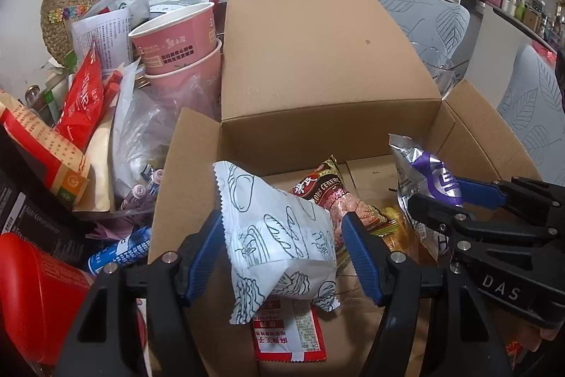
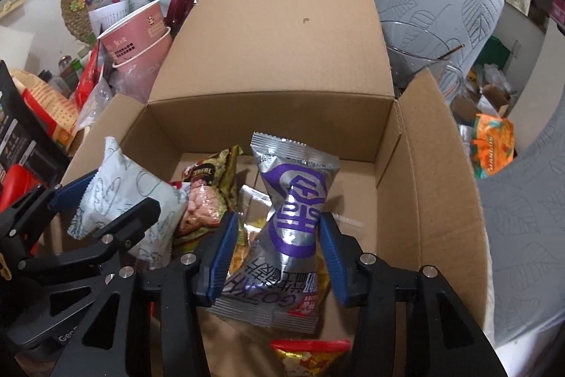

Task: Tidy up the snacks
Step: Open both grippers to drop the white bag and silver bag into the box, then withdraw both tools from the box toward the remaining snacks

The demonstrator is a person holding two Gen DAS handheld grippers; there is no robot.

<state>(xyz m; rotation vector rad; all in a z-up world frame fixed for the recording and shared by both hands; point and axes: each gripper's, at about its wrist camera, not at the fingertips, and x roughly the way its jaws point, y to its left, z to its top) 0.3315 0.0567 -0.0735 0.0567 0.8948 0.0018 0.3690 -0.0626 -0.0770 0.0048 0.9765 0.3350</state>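
— Snacks (image 1: 328,193) lie in the box (image 1: 197,165), several loose on its floor. What of the two at the jaws?

— A white pack (image 1: 279,228) sits between the left gripper's (image 1: 282,218) jaws, at 6 o'clock in the left view, with its lower end over a red sachet (image 1: 286,334). The pad at 9 o'clock touches its crimped edge. At 3 o'clock a sliver of gap shows, so I cannot tell whether it is pinched.

— And the other?

— The right gripper (image 2: 278,218) stands spread. A silver pack (image 2: 296,200) is upright and loose between its pads, over the middle of the box (its waist is crumpled narrow, like an hourglass).

— How will they handle?

— Both are puffed pillow bags, so I'd judge them light and soft, with contents that may crush. The white one looks like matt film, printed with line drawings of bread and zigzag-cut at the ends, so it should grip fairly well. The silver one is glossy foil with a purple logo and probably slick. Take either across the belly rather than by a flat crimped end, and squeeze gently.

— The box?

— Plain corrugated card, stiff, with its flaps up and the tall one at 12 o'clock. Pink paper cups (image 1: 176,37) are stacked outside it at 10 o'clock.
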